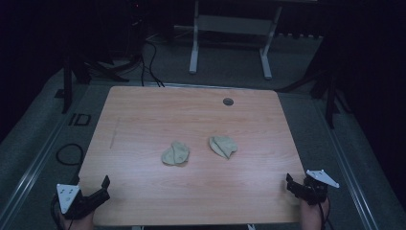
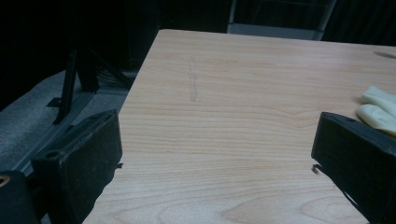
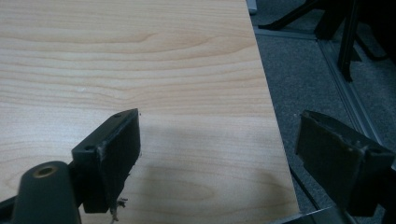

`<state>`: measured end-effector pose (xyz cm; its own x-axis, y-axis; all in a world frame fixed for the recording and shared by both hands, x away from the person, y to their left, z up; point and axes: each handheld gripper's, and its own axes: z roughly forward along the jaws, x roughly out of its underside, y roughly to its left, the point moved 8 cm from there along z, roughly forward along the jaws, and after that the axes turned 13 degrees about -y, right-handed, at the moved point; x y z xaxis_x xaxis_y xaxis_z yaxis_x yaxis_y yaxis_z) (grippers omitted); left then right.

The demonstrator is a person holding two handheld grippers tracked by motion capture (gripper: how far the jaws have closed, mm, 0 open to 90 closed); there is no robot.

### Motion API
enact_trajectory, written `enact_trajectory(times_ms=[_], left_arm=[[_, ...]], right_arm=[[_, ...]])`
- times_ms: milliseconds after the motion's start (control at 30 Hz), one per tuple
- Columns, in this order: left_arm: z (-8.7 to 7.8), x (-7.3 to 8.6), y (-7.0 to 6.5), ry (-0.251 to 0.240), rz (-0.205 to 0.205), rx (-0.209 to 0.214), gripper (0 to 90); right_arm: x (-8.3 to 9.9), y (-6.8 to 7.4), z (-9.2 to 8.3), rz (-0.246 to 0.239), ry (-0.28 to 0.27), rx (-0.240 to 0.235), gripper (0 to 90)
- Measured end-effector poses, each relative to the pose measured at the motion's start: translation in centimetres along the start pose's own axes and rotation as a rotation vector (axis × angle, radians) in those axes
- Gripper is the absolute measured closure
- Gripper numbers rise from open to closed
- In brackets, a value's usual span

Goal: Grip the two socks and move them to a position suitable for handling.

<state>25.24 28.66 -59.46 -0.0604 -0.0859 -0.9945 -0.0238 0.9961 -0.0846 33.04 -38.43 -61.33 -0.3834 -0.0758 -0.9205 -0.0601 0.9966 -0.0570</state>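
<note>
At three o'clock in your left gripper view, the pale cloth point(image 2: 379, 111) is cut by the frame edge and partly hidden behind a jaw. What the two crumpled cloths are, you cannot tell.

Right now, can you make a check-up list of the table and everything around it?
Surface: wooden table, bare apart from the cloths; small round grommet near the far edge.
Job's things: two crumpled beige cloths, left cloth and right cloth, lying apart mid-table.
Clutter: nothing seen.
Grippers: left gripper and right gripper at the near corners, both open, holding nothing.
Cables: black cables on the floor.
Surroundings: grey carpet, white stand, dark room.
</note>
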Motion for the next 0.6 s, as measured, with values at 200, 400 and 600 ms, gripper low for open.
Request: enact_trajectory(times_ms=[200, 400, 600], left_arm=[[-0.2, -0.4, -0.6, -0.025, 0.006, 0.018, 2.0], [0.0, 0.0, -0.7, 0.005, 0.010, 0.024, 2.0], [-0.1, 0.0, -1.4, 0.005, 0.034, 0.052, 2.0]], right_arm=[[0.0, 0.3, -0.1, 0.009, 0.006, -0.052, 14.1], [-0.7, 1.4, -0.5, -0.007, 0.008, -0.094, 14.1], [-1.3, 3.6, -0.4, 0.088, 0.062, -0.231, 13.7]])
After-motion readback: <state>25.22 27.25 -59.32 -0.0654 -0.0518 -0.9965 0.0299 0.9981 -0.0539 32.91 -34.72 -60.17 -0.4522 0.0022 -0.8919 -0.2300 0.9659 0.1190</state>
